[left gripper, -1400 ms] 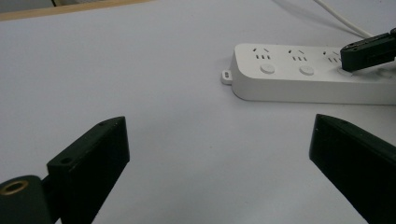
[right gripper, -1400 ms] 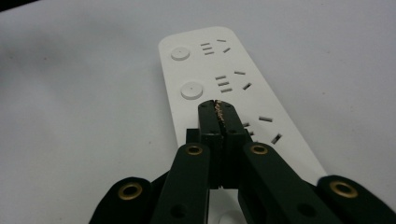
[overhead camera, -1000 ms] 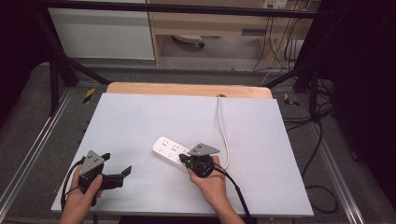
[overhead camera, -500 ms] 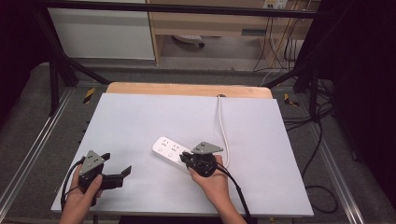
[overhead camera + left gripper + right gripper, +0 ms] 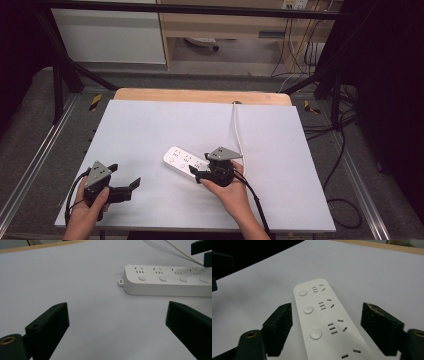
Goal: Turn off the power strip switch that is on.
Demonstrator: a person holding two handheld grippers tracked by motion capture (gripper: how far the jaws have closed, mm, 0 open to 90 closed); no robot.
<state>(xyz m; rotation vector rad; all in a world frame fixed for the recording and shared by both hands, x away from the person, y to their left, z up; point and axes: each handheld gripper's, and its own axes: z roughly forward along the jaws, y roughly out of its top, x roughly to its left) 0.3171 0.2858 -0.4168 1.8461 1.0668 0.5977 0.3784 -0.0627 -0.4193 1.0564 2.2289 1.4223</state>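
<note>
While right gripper (image 5: 327, 327) jaws, just opening, straddle power strip (image 5: 324, 317) untouched, left gripper (image 5: 117, 325) wide open, empty.

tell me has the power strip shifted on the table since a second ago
No. In the high view the power strip lies at the same spot and angle beside its cord on the white table as before.

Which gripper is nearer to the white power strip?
Right. The right gripper is over the power strip, jaws astride it after opening; the left gripper is apart, near the table's front-left.
</note>
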